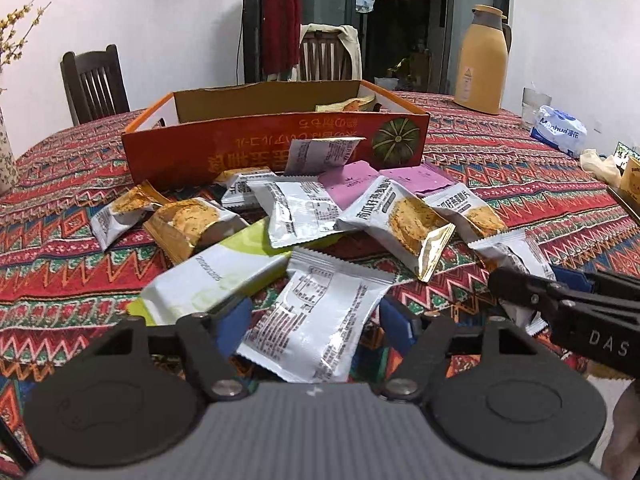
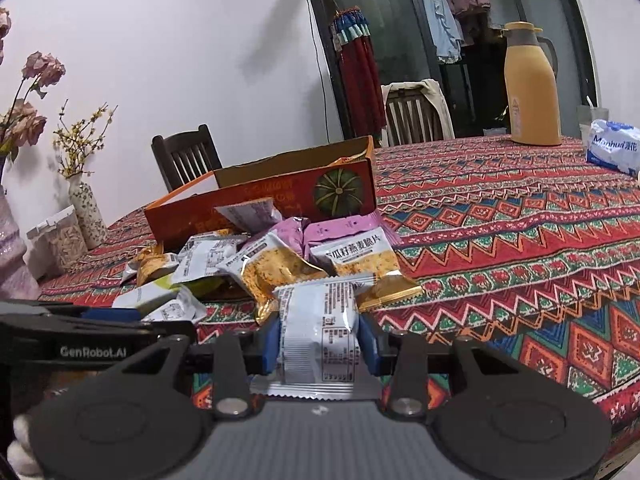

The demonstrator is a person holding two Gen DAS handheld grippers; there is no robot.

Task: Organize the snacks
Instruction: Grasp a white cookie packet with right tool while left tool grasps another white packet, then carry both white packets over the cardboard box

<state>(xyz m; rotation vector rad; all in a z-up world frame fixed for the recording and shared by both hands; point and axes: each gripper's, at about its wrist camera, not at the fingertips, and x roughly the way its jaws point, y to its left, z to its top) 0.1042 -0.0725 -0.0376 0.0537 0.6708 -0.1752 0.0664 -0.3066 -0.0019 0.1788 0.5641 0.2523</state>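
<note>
Snack packets (image 1: 304, 216) heaped before box (image 1: 276, 140); flask (image 1: 482, 64) behind right.

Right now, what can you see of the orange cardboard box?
The orange cardboard box is a shallow open tray, plain brown inside, with a printed green pumpkin and upside-down lettering on its near wall. It sits upright on the patterned tablecloth behind the snack pile; a white packet leans against its front, and one packet shows inside.

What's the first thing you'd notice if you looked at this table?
A messy heap of snack packets spills over the bright zigzag tablecloth, just in front of an orange pumpkin box. Nearer, the right gripper pinches one white packet, with a tall yellow jug standing far behind.
</note>
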